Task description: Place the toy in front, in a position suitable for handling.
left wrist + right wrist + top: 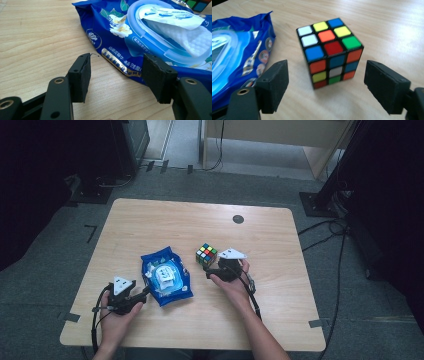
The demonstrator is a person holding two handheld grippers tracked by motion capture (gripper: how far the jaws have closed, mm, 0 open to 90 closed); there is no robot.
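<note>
- My right gripper point(325, 82) has its jaws spread, and the puzzle cube point(330, 51) stands on the table point(387, 27) just in front of them — the pads do not touch it.
- The cube is just right of the blue wipes pack point(166, 275), near the table's middle.
- My left gripper point(122, 76) is also spread — the near edge of the pack lies between its pads, but they do not press it.
- The pack's lid flap point(172, 16) is lifted, with a white wipe point(192, 37) under it.

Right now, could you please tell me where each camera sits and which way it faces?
High view: above the person's side, facing forward and down on table; forearms, both grippers.
Left gripper view: on left gripper, open, facing wipes pack.
Right gripper view: on right gripper, open, facing cube.
All share pack and cube.
</note>
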